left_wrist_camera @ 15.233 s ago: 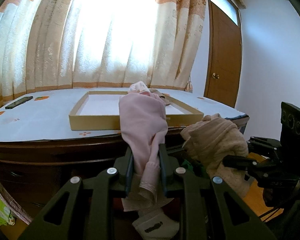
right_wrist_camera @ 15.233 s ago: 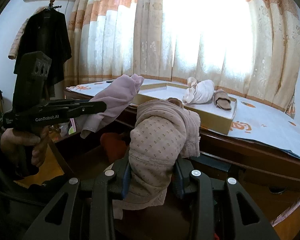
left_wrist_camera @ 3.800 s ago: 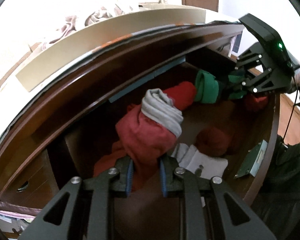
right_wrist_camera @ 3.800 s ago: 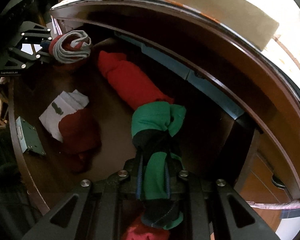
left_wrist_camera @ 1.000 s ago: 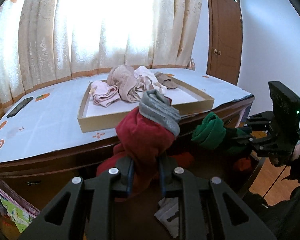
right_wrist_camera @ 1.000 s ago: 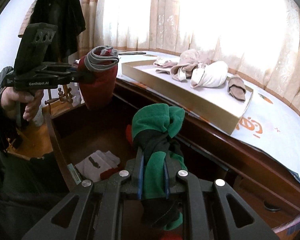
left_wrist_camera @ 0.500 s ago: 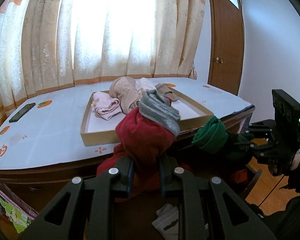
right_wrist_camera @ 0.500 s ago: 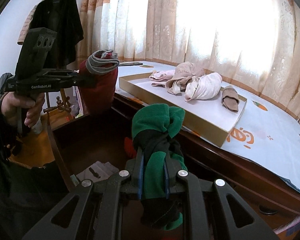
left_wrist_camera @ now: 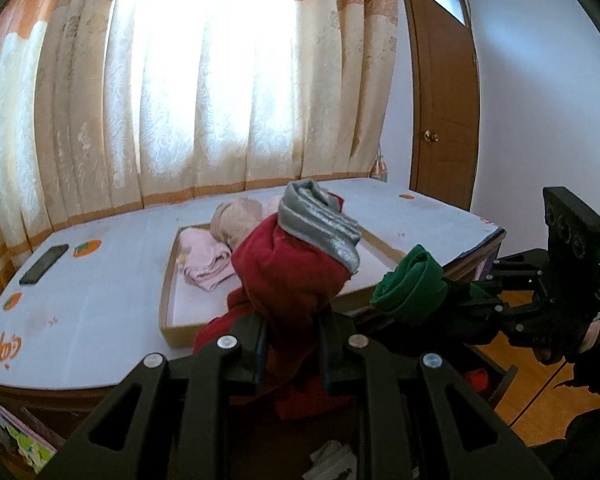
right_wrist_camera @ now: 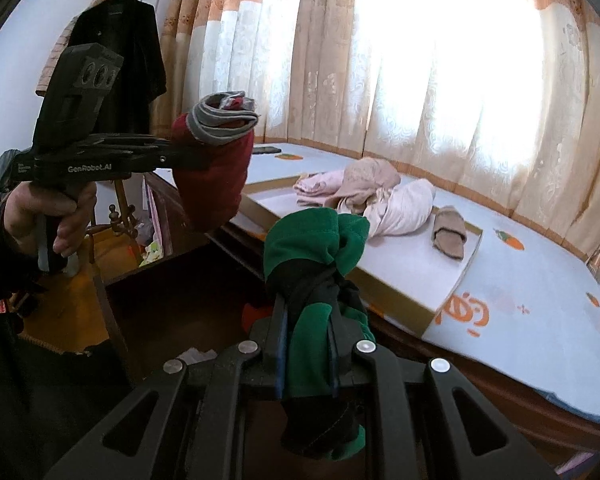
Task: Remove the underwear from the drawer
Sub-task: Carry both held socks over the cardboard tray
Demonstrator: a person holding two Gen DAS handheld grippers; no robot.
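Left gripper: you have it clamped on red underwear.
Right gripper: you have it clamped on green underwear.

The red underwear is soft matt cloth with a shiny grey ribbed waistband. The green underwear looks fleecy. Both claws, left and right, are matt black plastic with bright metal screws. The tray is plain cardboard; the bench wears smooth printed cloth.
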